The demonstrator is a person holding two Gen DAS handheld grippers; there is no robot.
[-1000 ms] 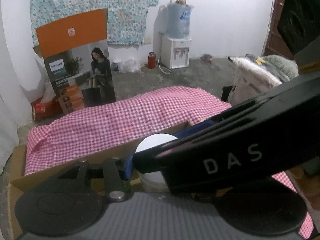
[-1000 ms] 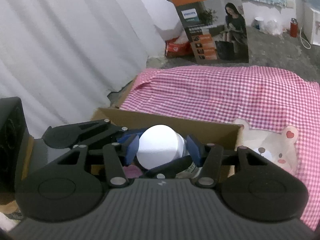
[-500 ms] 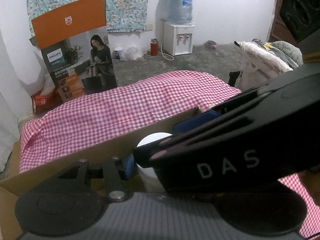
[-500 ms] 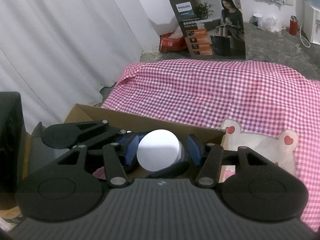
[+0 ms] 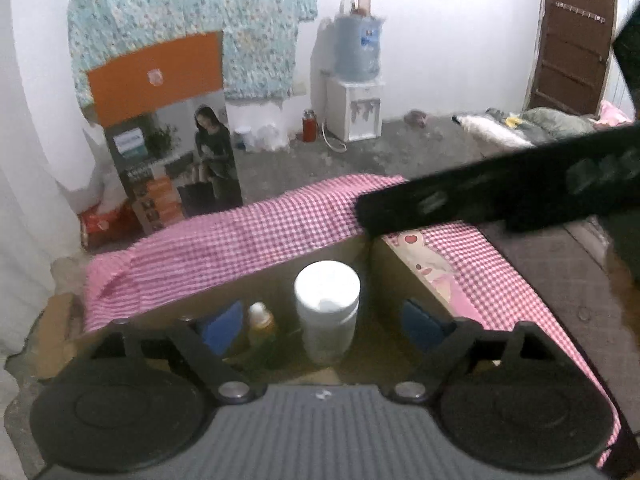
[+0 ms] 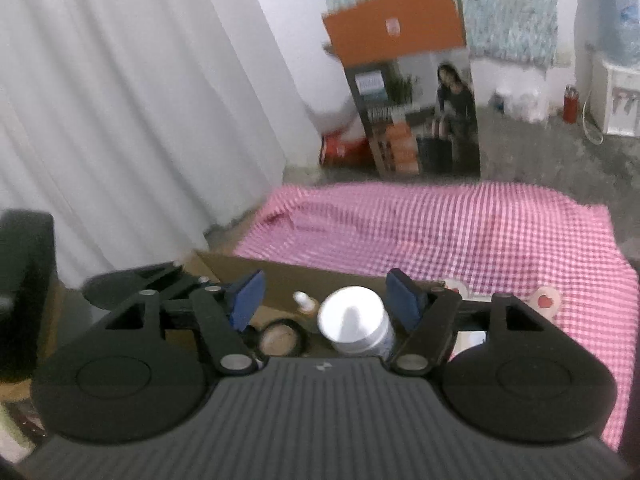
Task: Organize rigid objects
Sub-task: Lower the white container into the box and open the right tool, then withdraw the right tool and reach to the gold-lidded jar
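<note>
white jar (image 6: 356, 322) stands upright in cardboard box (image 5: 256, 280) beside small bottle (image 5: 261, 322). both my grippers, right (image 6: 326, 300) and left (image 5: 324, 322), gape empty. lift straight up, avoid clipping lid.

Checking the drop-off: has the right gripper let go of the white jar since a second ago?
Yes. The right gripper now stands open, its blue pads apart from the white jar, which stands in the cardboard box.

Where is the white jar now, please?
In both wrist views the white jar stands upright inside the cardboard box, right of the small yellow bottle.
</note>
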